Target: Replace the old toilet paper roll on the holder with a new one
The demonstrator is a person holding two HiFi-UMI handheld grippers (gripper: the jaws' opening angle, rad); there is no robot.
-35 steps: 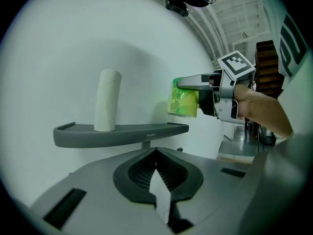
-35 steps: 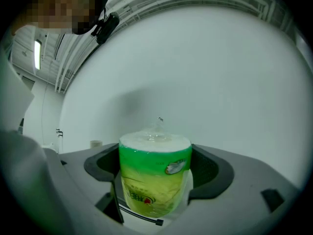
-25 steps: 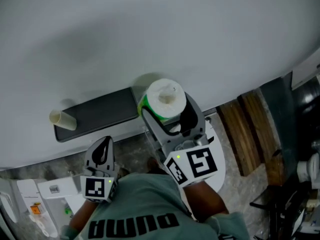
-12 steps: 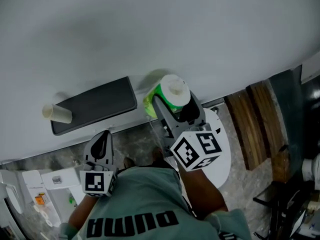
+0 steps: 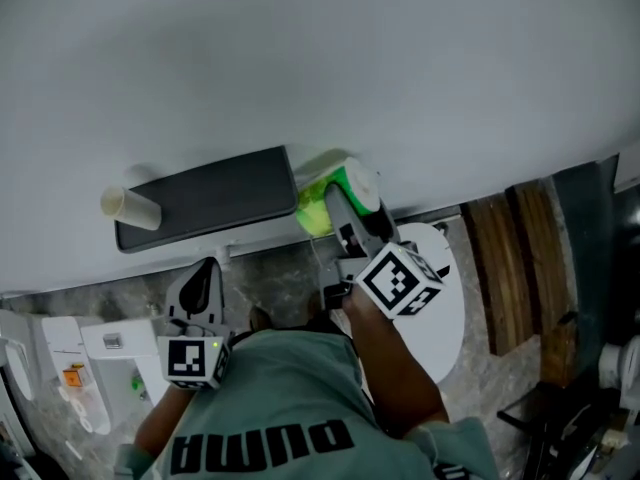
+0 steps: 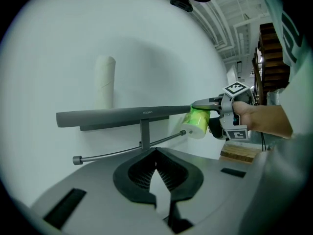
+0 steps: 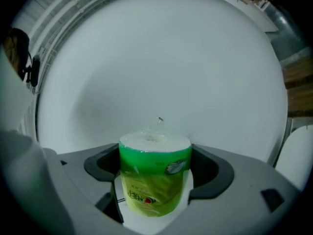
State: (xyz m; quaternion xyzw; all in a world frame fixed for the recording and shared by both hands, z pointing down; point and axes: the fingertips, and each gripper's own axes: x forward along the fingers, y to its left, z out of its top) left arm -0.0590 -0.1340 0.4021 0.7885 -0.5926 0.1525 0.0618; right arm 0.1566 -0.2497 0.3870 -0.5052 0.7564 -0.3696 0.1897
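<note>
Firmly, jaws of the right gripper (image 5: pixel 355 208) clasp the wrapped roll (image 7: pixel 154 173).

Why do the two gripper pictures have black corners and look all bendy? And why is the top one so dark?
Left gripper view: a wide-angle lens blacks the corners and bows the long dark grey wall shelf. Right gripper view: same rounding; the green plastic-wrapped toilet paper roll is sharp, its wrap slightly shiny. Head view: dim light, soft shadows on the plain white wall.

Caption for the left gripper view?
Right tool holds green-wrapped toilet paper roll by tip of holder rod; cardboard tube stands on shelf.
</note>
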